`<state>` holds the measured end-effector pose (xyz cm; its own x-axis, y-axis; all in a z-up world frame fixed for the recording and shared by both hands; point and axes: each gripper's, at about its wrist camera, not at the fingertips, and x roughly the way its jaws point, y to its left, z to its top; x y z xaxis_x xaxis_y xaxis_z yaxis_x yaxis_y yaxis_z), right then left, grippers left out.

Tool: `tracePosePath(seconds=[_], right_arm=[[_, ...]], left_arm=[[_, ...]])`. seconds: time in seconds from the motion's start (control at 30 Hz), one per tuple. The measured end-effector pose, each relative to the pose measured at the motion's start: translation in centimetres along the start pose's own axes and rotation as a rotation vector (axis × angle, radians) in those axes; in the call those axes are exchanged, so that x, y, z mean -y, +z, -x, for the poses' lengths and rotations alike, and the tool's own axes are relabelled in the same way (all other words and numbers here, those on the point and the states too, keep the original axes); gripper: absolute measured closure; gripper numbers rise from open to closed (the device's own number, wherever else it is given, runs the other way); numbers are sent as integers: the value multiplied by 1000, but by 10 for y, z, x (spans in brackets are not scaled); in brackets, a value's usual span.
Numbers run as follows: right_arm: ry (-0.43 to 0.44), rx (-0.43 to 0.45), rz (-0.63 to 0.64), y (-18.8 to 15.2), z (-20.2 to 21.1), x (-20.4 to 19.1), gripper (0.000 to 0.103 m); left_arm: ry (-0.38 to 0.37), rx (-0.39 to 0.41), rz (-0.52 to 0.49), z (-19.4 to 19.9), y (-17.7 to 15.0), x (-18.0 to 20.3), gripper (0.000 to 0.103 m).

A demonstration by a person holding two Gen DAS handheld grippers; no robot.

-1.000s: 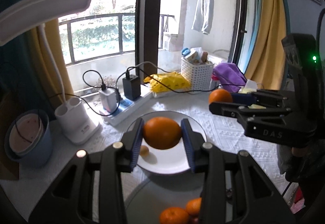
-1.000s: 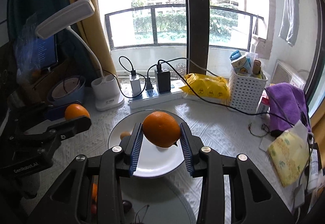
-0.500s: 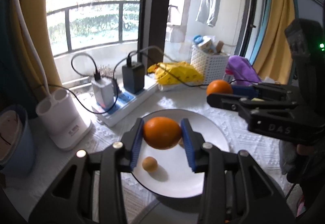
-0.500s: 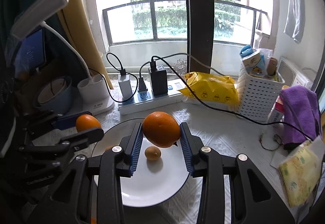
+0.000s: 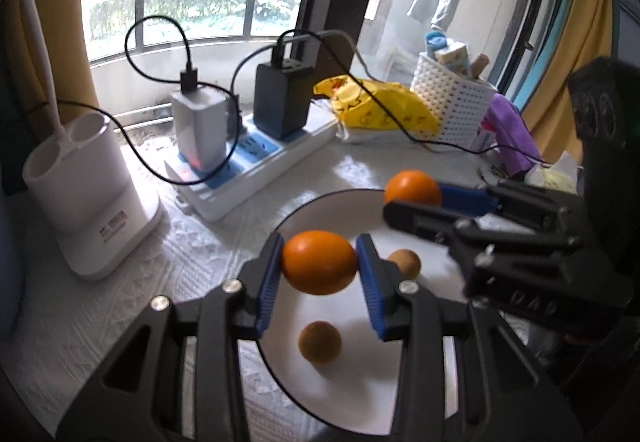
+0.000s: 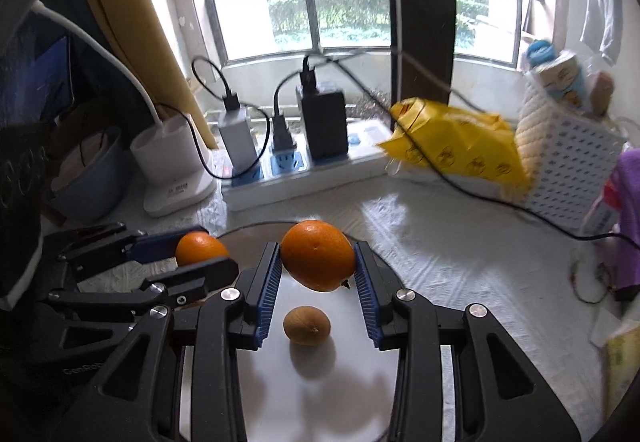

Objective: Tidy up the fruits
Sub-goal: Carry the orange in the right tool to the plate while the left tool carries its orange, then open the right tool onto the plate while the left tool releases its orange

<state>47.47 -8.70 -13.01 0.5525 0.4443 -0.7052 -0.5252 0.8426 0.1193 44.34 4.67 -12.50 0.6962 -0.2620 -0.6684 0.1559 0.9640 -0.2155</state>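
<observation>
Two grippers each pinch an orange (image 5: 319, 262) over your plate (image 5: 340, 394); release high and they roll off.

My left wrist view looks down along its fingers, close over the plate (image 5: 360, 382). My right wrist view faces likewise; both share the plate and power strip (image 6: 304, 177).

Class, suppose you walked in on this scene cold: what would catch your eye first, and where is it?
Two bright oranges, each pinched between blue pads: one in the left gripper, one in the right gripper, both above the white plate. Next, two small brown fruits lying on that plate, and the crumpled yellow bag behind it.
</observation>
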Motion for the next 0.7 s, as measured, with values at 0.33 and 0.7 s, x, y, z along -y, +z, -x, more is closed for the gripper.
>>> tracePosePath(seconds=[0.33,0.7], right_arm=[[13,-50,-19,-9,-25,4,64],[22,-54,-7,-8,-23,1,64]], left_arm=[[-9,-43,39,-12,-3,-9,64],[22,-2,34,0,-1,-6,64]])
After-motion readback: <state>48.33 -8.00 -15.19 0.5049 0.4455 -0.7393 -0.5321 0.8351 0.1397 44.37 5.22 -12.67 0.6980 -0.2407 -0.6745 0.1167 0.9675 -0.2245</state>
